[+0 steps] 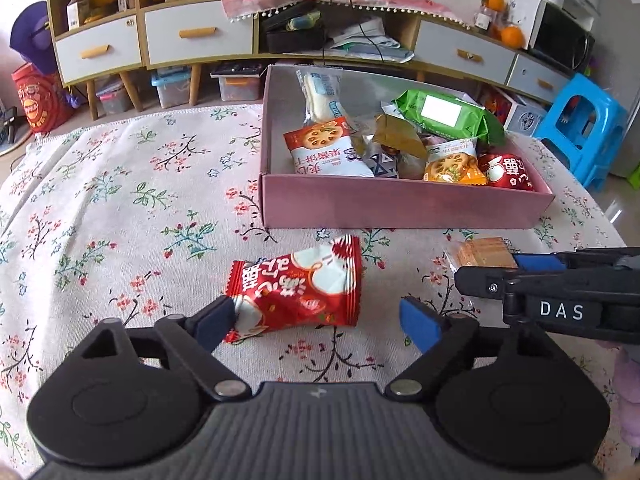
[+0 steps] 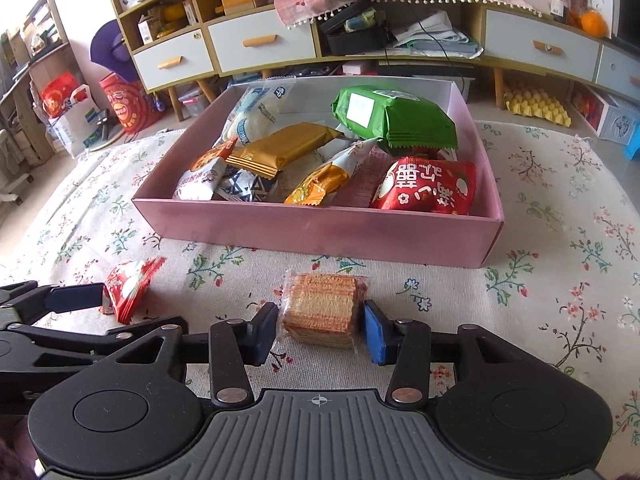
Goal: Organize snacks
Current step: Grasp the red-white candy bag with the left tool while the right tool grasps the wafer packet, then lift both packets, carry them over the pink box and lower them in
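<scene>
Glossy foil pkt (image 1: pixel 298 286), woven tablecloth (image 1: pixel 120 216)

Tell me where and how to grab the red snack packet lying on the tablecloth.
Grip the red snack packet across its puffed middle, coming down from above on the near side. It lies flat and slightly skewed on the tablecloth, crimped ends pointing left and right. The left gripper already straddles it, one pad at its left end; centre it so both pads close evenly.

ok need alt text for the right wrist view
The right gripper clamps a clear-wrapped wafer pack on a floral tablecloth. Behind it sits a pink box full of snacks; the left gripper's finger touches a red snack packet.
</scene>
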